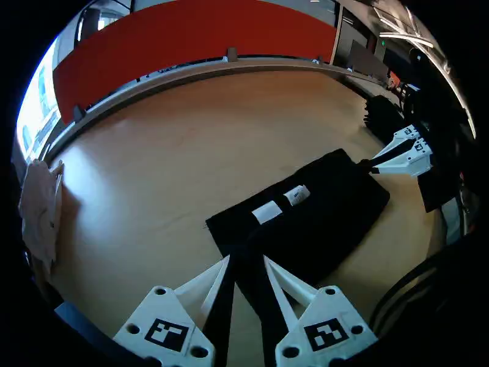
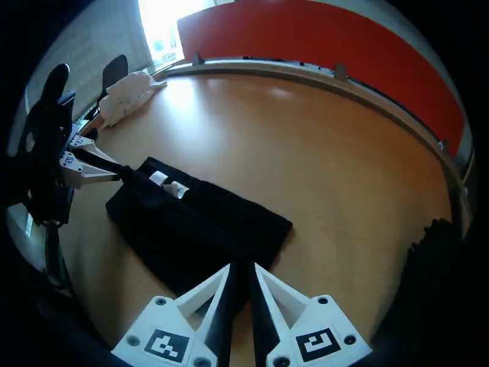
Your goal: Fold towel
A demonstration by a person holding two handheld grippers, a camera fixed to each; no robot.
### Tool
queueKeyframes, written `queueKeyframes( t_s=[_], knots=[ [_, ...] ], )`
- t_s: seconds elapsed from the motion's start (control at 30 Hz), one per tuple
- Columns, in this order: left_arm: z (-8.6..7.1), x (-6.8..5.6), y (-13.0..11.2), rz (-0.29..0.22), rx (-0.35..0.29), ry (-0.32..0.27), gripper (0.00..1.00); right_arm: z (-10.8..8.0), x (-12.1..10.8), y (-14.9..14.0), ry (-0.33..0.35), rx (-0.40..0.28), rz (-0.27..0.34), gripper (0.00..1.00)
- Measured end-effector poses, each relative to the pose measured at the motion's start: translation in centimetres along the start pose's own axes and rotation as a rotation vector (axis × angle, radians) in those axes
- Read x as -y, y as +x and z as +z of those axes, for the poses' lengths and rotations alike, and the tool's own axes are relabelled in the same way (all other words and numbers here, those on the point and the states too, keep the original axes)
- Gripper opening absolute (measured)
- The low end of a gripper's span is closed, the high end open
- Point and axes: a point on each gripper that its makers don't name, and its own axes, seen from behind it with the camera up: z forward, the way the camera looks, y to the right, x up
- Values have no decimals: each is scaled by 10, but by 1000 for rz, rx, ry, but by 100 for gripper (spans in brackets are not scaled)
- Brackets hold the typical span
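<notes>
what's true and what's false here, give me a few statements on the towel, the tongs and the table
1. The towel is black. True.
2. It lies on a glass table. False: the table is wooden.
3. The left tongs and the right tongs pinch its opposite ends. True.
4. The towel bears no tags. False: white tags show on it.
5. The pale cloth lies on the towel. False: it sits apart, near the table's edge.

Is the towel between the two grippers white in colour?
No, the towel is black; only two small labels on it are white.
</notes>
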Motion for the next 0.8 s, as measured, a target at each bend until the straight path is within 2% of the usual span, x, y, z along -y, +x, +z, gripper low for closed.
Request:
queueKeyframes(
  t_s=[0.3,0.5,0.73,0.8],
  knots=[
    [6,3,-5,10,14,16,26,7,-5,0,-31,0,12,15],
    [13,8,-7,26,27,39,36,14,-12,1,-69,3,15,23],
    [15,14,-6,27,35,56,56,19,-23,1,-109,9,26,62],
    [15,14,-6,21,38,55,59,19,-25,2,-118,7,23,68]
  ],
)
